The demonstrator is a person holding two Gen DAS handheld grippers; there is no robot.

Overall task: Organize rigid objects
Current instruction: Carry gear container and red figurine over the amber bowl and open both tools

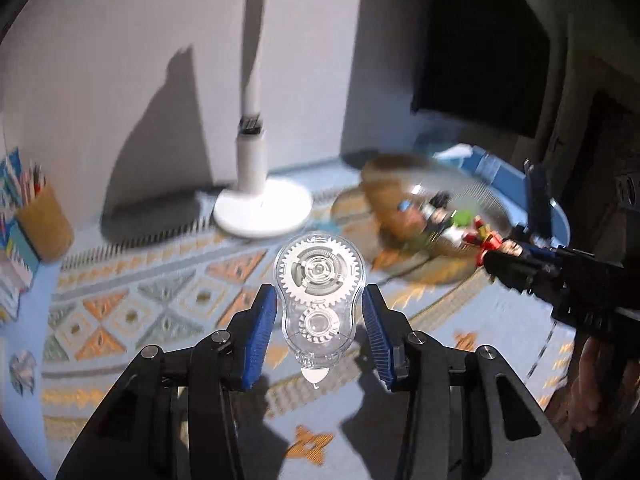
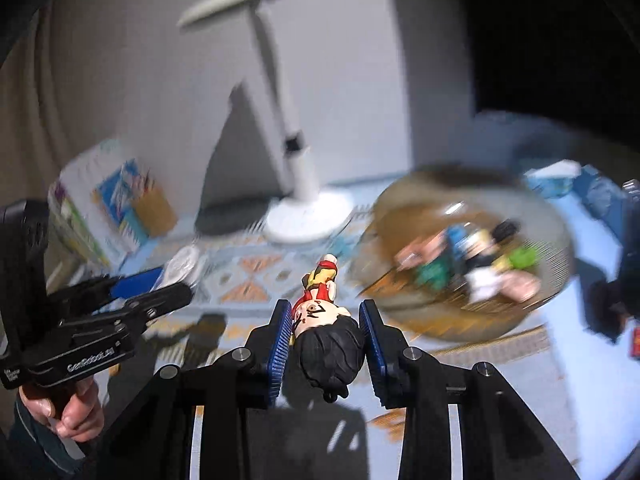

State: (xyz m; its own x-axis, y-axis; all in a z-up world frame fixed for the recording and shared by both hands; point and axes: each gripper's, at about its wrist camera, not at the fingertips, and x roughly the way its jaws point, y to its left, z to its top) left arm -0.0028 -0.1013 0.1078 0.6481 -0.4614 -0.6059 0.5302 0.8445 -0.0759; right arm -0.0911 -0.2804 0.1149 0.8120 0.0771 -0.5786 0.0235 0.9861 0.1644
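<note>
Now left claw (image 1: 320, 320) grips tape roller (image 1: 318, 300), right claw (image 2: 325, 332) grips figurine (image 2: 326, 336) w/ lamp (image 1: 260, 204), bowl (image 2: 540, 300) ahead.

Clear correction-tape dispenser (image 1: 318, 300) with white gears, nib toward camera, lifted off the table. Toy figurine (image 2: 325, 332), black hair, red outfit, lying lengthwise, aloft. Glass bowl (image 2: 472, 256) holding more figurines.

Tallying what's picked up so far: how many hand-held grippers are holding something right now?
2. The left hand-held gripper holds the clear tape dispenser; the right hand-held gripper holds a black-haired figurine by its head.
</note>
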